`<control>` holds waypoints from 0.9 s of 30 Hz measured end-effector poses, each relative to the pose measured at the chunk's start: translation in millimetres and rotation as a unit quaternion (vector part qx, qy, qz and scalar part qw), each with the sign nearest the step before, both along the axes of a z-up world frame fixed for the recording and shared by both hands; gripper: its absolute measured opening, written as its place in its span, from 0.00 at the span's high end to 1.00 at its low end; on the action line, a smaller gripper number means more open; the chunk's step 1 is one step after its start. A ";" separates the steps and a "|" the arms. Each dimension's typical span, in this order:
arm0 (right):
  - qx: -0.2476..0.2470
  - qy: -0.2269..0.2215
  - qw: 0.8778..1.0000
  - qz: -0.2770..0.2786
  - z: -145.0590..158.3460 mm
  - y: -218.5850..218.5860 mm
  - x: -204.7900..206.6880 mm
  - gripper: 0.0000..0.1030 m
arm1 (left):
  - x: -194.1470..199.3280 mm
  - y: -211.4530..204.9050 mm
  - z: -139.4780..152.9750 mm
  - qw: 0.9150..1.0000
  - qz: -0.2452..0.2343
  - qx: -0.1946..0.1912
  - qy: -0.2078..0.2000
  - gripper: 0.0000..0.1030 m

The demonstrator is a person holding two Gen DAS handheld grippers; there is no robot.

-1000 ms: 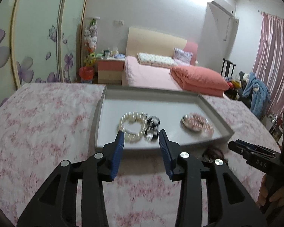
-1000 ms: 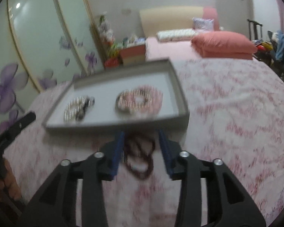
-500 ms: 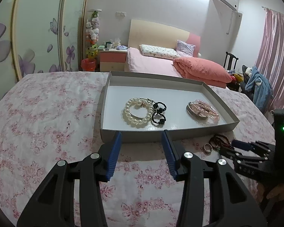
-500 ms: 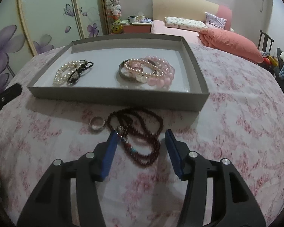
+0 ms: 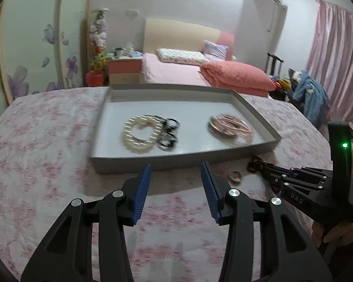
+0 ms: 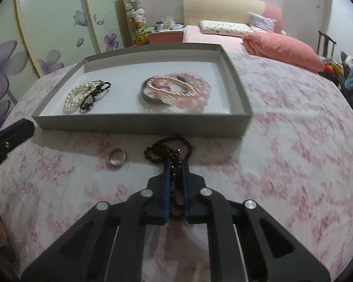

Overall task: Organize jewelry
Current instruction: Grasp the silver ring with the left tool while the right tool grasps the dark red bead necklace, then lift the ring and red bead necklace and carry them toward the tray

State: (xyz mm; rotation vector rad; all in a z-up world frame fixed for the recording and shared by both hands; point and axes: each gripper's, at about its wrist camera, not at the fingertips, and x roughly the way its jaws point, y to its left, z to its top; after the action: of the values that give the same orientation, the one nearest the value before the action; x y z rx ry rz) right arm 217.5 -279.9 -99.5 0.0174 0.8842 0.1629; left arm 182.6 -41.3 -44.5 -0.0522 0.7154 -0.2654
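Note:
A grey tray (image 6: 138,124) (image 5: 181,162) lies on the flowered bedspread. In it sit a pearl bracelet (image 6: 74,99) (image 5: 138,136), a black bead bracelet (image 6: 95,95) (image 5: 168,134) and a pile of pink and gold bracelets (image 6: 178,91) (image 5: 228,127). In front of the tray, a dark red bead bracelet (image 6: 168,149) (image 5: 256,164) lies on the cloth, and my right gripper (image 6: 176,166) (image 5: 268,169) is shut on its near strands. A silver ring (image 6: 117,156) (image 5: 234,176) rests just left of it. My left gripper (image 5: 175,168) hovers open and empty before the tray's near wall.
Behind the tray stand a pink bed (image 5: 200,70), a bedside cabinet (image 5: 123,68) and a wardrobe with purple flower doors (image 6: 35,35). Pink curtains (image 5: 336,58) hang at the right. A person's hand (image 5: 336,232) grips the right tool's handle.
My right gripper has closed on the dark red bead bracelet, which earlier lay loose between its open fingers. My left gripper has shifted slightly left along the tray's front.

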 end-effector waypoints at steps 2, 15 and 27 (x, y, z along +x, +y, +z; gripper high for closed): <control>0.012 0.002 1.000 -0.019 0.0 -10.6 -7.7 0.91 | 1.5 -14.2 -3.9 1.000 -0.020 0.003 0.012 0.56; 0.070 0.013 0.995 -0.069 -2.0 -47.3 -26.0 0.91 | 21.7 -95.4 -36.6 0.991 -0.084 0.077 0.073 0.54; 0.077 0.018 0.995 -0.057 -2.8 -41.6 -22.9 0.91 | 30.9 -83.1 -37.8 0.991 -0.043 0.105 0.069 0.78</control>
State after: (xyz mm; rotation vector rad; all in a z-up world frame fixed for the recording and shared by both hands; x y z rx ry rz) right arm 194.7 -321.5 -102.2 0.2141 0.9021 0.1246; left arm 213.5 -124.4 -82.3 0.1616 0.8807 -0.2689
